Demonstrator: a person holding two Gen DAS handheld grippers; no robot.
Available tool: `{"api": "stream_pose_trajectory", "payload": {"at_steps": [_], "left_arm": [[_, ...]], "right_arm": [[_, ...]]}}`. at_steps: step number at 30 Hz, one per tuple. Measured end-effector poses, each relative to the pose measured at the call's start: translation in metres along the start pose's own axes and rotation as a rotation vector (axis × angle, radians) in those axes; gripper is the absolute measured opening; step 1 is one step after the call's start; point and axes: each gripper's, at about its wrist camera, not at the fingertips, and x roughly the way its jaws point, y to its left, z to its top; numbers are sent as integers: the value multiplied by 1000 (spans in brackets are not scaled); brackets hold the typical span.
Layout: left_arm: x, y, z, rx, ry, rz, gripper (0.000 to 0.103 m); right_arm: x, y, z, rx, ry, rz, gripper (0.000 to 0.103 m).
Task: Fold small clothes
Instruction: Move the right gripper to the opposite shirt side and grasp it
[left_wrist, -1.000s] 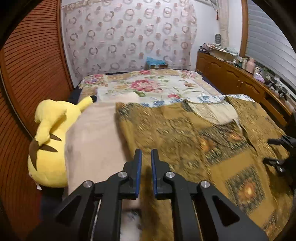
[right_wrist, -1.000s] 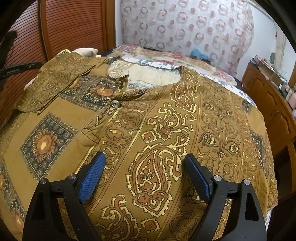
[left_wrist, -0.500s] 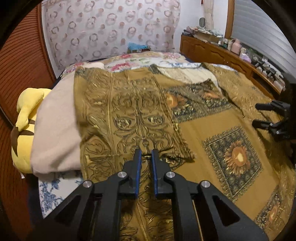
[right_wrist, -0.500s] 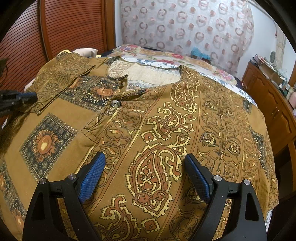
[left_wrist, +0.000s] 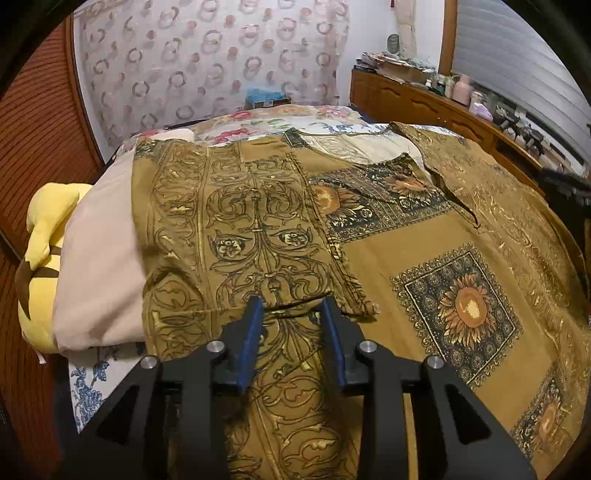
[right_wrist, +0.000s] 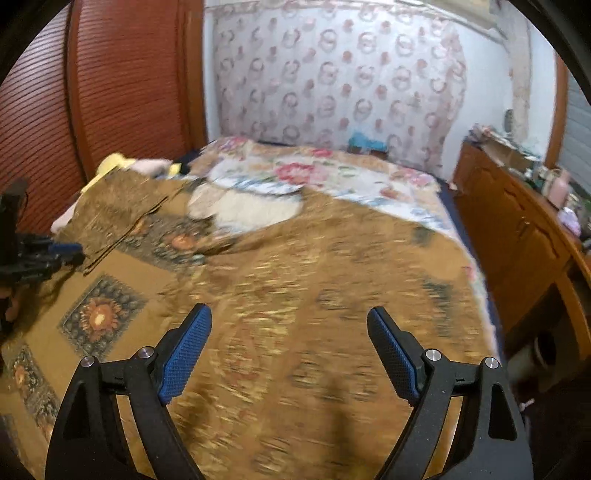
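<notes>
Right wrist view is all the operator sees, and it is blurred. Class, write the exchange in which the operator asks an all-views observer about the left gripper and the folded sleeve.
Operator: Is the left gripper clamped on the shirt?
Observer: No. The left gripper is opening its jaws; the sleeve hem lies loose between them.
Operator: Does the folded sleeve lie flat?
Observer: Yes. The sleeve lies flat across the shirt, scrollwork print facing up.
</notes>
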Motion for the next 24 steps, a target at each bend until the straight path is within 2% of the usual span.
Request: {"api": "stream_pose_trajectory", "payload": {"at_steps": [4, 8, 12, 16, 21, 24], "left_arm": [[-1, 3, -1, -12, 0, -14, 35], [0, 0, -2, -3, 1, -5, 39], [0, 2, -1, -8, 2, -7, 40], [0, 3, -2, -8, 2, -4, 41], [0, 4, -2, -10, 3, 0, 43], [1, 3, -2, -10, 3, 4, 44]], "right_arm": [[-10, -50, -9, 71, 16, -57, 81], [-10, -102, -32, 141, 73, -125, 73], [-6, -142, -58, 222, 139, -135, 68], [-5, -159, -74, 276, 169, -96, 63], [-2, -163, -79, 302, 172, -46, 55], [-1, -163, -78, 299, 168, -22, 46]]}}
